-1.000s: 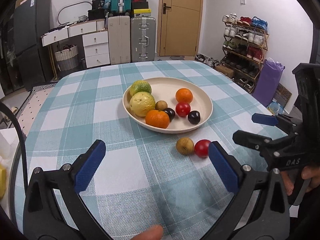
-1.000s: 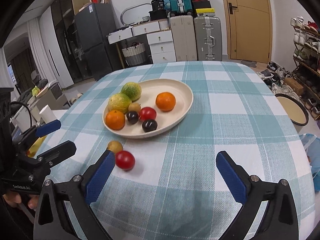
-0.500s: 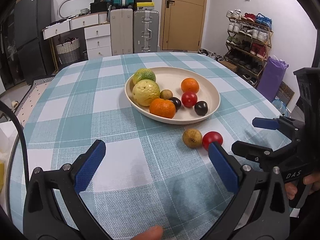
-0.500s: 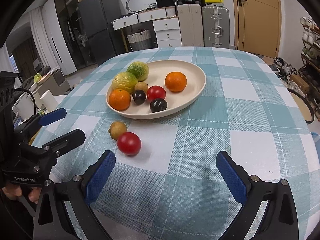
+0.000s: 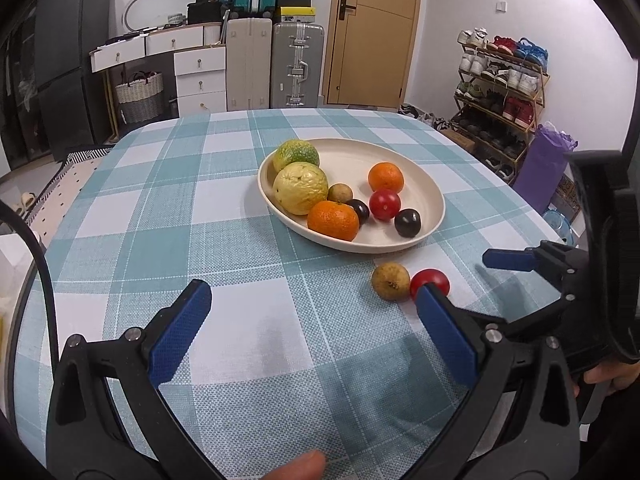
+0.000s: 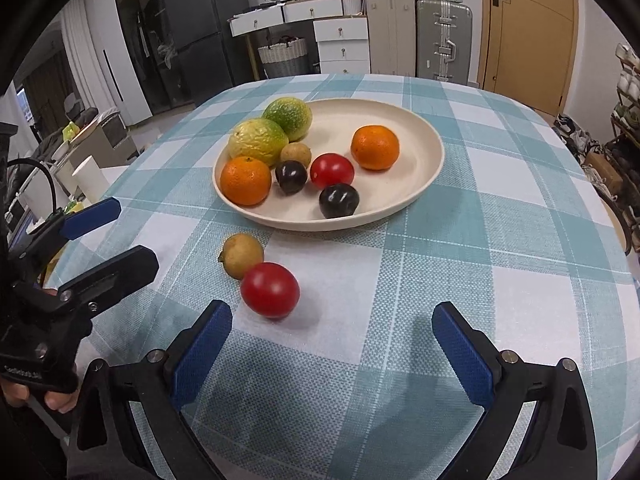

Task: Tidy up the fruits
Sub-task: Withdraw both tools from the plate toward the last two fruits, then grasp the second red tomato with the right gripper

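A cream oval plate (image 5: 434,204) (image 6: 430,160) on the checked tablecloth holds several fruits: two green-yellow ones, two oranges, a red tomato, two dark plums and a small brown fruit. A loose brown fruit (image 5: 390,276) (image 6: 242,255) and a red tomato (image 5: 432,279) (image 6: 270,289) lie touching on the cloth in front of the plate. My left gripper (image 5: 316,328) is open and empty, its right finger just in front of the tomato. My right gripper (image 6: 332,344) is open and empty, close behind the tomato, which sits toward its left finger.
The round table (image 5: 160,220) carries a teal and white checked cloth. Behind it stand suitcases (image 5: 296,64), white drawers, a door and a shoe rack (image 5: 500,80). Each gripper shows in the other's view, the right one (image 5: 560,272) and the left one (image 6: 72,256).
Both grippers have moved forward toward the loose tomato and brown fruit, which now look larger and nearer. Both stay open. The fruits have not moved.
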### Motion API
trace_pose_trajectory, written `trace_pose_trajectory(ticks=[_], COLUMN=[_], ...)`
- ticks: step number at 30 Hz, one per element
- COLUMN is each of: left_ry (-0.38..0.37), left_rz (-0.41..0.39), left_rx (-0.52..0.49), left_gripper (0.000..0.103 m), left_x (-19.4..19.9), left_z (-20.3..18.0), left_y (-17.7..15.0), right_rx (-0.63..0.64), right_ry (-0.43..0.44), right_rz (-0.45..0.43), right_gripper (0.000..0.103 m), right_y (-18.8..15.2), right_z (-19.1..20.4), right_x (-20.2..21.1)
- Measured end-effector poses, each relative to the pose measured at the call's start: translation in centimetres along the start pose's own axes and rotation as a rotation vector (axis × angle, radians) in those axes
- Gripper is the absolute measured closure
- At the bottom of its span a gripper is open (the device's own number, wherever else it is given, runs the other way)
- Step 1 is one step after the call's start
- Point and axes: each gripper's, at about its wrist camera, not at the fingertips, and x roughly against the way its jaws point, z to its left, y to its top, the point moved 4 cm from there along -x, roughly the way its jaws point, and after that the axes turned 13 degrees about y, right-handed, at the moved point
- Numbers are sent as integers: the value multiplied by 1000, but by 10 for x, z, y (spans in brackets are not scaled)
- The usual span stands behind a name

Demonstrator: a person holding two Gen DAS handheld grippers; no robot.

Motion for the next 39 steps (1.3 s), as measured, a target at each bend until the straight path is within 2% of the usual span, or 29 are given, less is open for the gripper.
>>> trace_pose_trajectory(ticks=[8,14,19,24,39], left_ry=[5,-1,-5,-5,-5], left_rz=[11,19,22,23,25], left_rx=[21,34,35,35,38], left_gripper=[1,1,1,1,1], left_x=[-1,-4,-4,-5,-6], left_z=[5,7,8,8,8], left_y=[0,-1,-1,-1,-2], right_rx=[36,7,11,50,69], right_ry=[-17,-80,-76,-57,21], right_rz=[39,42,37,36,25], right_gripper=[0,0,2,20,46], right_y=[3,7,8,6,7], right_z=[11,3,-2,7,24], right_x=[-14,-17,-14,-13,-11])
